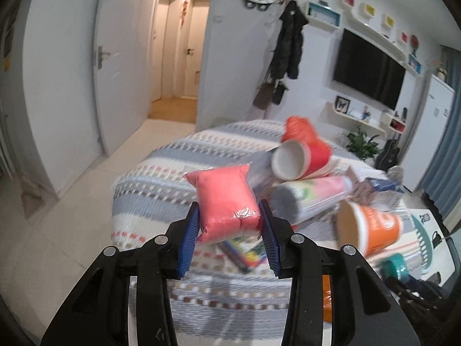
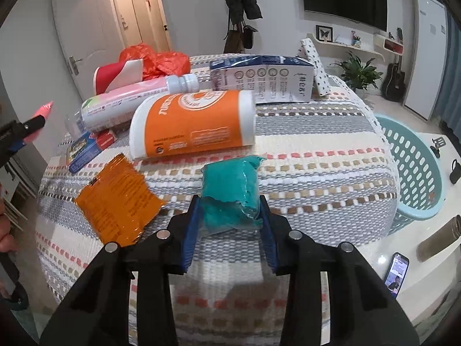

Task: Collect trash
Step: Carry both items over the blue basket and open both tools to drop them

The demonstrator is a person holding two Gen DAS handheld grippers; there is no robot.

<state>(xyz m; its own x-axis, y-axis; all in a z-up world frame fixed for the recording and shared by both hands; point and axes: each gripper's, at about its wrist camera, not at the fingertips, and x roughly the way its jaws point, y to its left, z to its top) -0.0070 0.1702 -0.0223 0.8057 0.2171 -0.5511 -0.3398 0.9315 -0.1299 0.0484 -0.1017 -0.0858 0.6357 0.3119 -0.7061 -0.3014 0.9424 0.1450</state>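
Observation:
My left gripper (image 1: 230,216) is shut on a pink packet (image 1: 226,201) and holds it above the striped tablecloth (image 1: 161,178). My right gripper (image 2: 229,216) is shut on a teal packet (image 2: 230,193) just over the cloth (image 2: 317,173). The left gripper with its pink packet (image 2: 43,109) shows at the left edge of the right wrist view. On the table lie an orange cup (image 2: 193,124), a pink and white bottle (image 2: 135,101), a red cup (image 2: 115,75), a milk carton (image 2: 262,77), an orange wrapper (image 2: 115,201) and a red plastic bag (image 2: 155,60).
A teal laundry basket (image 2: 415,173) stands on the floor right of the table. A phone (image 2: 399,271) and a metal flask (image 2: 440,239) lie on the floor at the lower right. A small blue and red box (image 2: 86,144) lies by the bottle. A spotted box (image 2: 314,66) leans behind the carton.

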